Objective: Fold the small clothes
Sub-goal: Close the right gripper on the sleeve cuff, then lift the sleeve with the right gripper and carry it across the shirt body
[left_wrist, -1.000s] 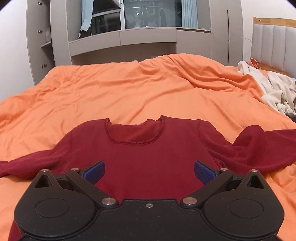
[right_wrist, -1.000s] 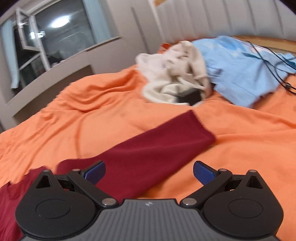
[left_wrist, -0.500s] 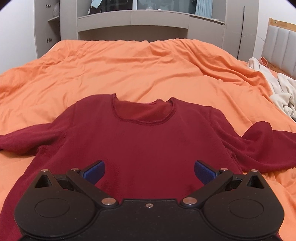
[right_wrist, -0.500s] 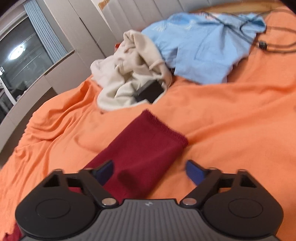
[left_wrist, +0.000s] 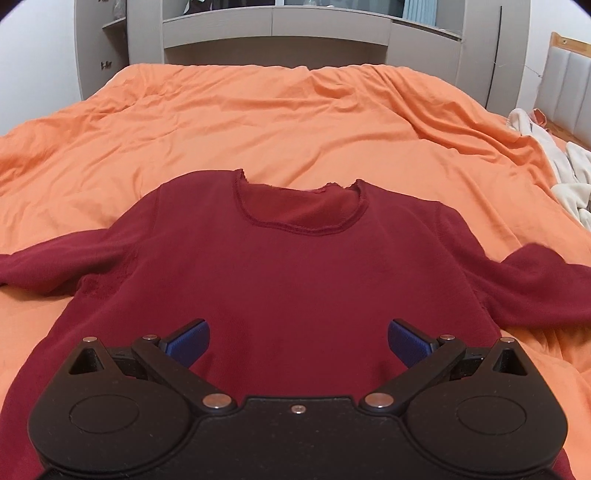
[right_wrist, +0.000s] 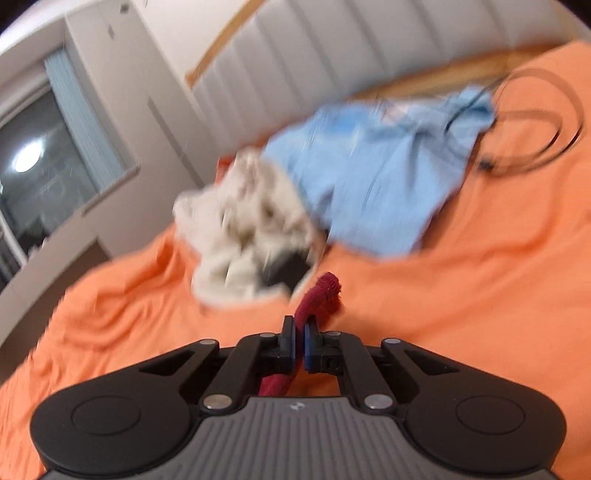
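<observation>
A dark red long-sleeved knit top (left_wrist: 295, 280) lies face up on the bed, spread flat over a wrinkled orange duvet cover (left_wrist: 258, 122), its round neckline pointing toward the far end of the bed. Its left sleeve runs out flat to the side and off the edge of the left wrist view; the sleeve on the other side rises in a fold near the right edge.

The left gripper (left_wrist: 298, 338) hangs over the lower part of the top's body, its jaws spread wide with the blue pads (left_wrist: 186, 338) well apart and nothing between them.

The right gripper (right_wrist: 299, 341) has its jaws pressed together on the top's sleeve end (right_wrist: 321, 295), pinching the red fabric so that the cuff stands up in a bunched roll just past the fingertips, while more of the sleeve trails back under the gripper body. This view is blurred.

Beyond the pinched cuff, a crumpled cream-white fleecy garment (right_wrist: 243, 236) sits in a heap on the duvet, with something dark and flat tucked at its near edge. Touching it on the far side is a rumpled light blue shirt (right_wrist: 373, 184), and a thin black cable (right_wrist: 535, 147) loops across the duvet beside that. A grey padded headboard with a wooden trim (right_wrist: 369, 51) stands behind them. In the left wrist view a grey built-in shelf unit (left_wrist: 273, 26) stands against the wall beyond the bed.
</observation>
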A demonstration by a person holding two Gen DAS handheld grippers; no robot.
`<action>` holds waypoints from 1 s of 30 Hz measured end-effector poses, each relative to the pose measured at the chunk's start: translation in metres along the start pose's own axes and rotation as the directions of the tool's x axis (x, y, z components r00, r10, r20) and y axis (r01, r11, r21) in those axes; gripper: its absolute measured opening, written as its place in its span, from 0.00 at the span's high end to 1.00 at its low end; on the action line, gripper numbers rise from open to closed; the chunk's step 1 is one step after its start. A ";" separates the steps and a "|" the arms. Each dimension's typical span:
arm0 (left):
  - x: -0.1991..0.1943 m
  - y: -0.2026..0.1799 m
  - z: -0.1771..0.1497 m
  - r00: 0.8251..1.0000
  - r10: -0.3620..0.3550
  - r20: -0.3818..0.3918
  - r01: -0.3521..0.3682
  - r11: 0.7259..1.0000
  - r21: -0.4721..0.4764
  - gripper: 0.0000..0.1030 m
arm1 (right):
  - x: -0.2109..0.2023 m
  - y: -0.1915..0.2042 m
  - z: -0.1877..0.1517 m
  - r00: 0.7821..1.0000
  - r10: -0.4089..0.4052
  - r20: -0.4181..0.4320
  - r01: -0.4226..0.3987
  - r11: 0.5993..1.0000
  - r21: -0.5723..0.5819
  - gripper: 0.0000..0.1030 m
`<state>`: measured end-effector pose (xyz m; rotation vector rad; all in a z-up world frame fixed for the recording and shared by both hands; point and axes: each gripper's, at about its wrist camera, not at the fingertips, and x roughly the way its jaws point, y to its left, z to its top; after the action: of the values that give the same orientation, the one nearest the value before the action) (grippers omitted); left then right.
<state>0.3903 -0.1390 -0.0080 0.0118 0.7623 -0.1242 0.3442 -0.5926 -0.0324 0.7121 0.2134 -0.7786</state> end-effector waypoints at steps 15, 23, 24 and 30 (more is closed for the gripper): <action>-0.006 0.006 0.006 1.000 -0.001 0.028 0.000 1.000 0.018 0.00 | -0.008 0.002 0.011 0.997 0.072 -0.040 -0.068 0.994 0.081 0.95; -0.020 0.035 0.025 0.992 0.068 0.104 -0.068 0.998 0.001 0.00 | -0.053 0.094 0.000 0.957 0.290 -0.030 -0.290 0.941 -0.175 0.95; -0.021 0.043 0.028 0.990 0.079 0.114 -0.078 0.997 -0.012 0.00 | -0.058 0.107 -0.004 0.946 0.323 -0.039 -0.324 0.926 -0.193 0.95; -0.025 0.091 0.039 0.979 0.162 0.120 -0.148 0.982 -0.122 0.00 | -0.086 0.203 -0.031 0.863 0.491 -0.118 -0.503 0.811 -0.300 0.95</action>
<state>0.4097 -0.0479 0.0347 -0.0431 0.6354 0.0664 0.4289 -0.4228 0.0837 0.4371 0.1690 -0.2145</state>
